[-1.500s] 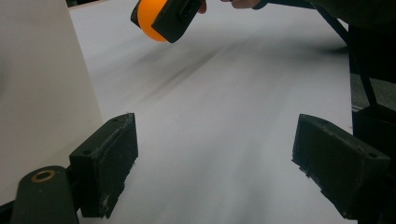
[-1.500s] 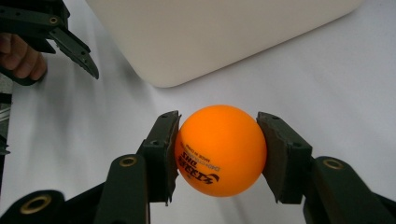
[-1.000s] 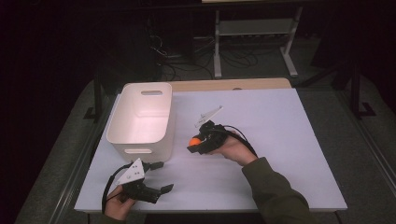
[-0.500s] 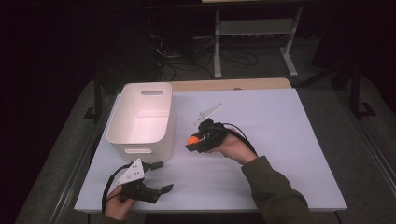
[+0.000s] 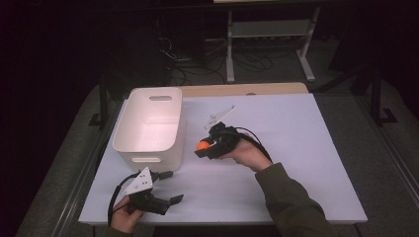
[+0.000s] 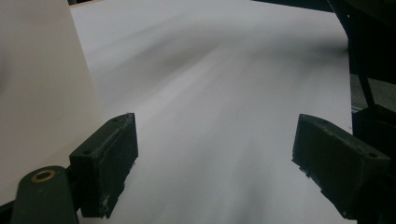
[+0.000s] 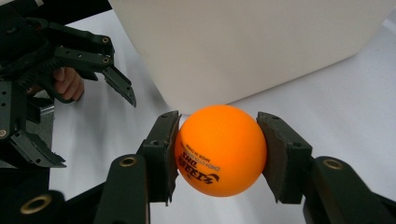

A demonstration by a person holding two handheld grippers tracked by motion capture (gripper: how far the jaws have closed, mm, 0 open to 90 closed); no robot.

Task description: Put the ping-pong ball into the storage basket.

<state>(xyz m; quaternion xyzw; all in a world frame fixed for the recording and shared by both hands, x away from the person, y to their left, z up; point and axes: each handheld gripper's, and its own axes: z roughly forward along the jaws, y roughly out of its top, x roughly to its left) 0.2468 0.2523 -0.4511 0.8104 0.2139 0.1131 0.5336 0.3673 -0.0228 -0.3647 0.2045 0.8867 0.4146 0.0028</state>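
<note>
An orange ball (image 7: 219,149) with black print sits clamped between the jaws of my right gripper (image 7: 217,154). In the high view that right gripper (image 5: 203,148) hangs just right of the white bin (image 5: 150,126), holding the orange ball (image 5: 201,146) above the table. My left gripper (image 5: 170,187) rests near the table's front edge, in front of the bin, open and with nothing in it. Its two black pads (image 6: 105,163) stand wide apart over bare white table in the left gripper view. The left gripper (image 7: 70,56) also shows far off in the right gripper view.
The white bin's wall (image 6: 42,93) stands close on the left of the left gripper. The white table (image 5: 296,148) stretches out to the right. A metal stand (image 5: 267,29) and cables lie on the dark floor beyond the table's far edge.
The right gripper with the ball has crept slightly toward the bin. The left gripper has stayed still.
</note>
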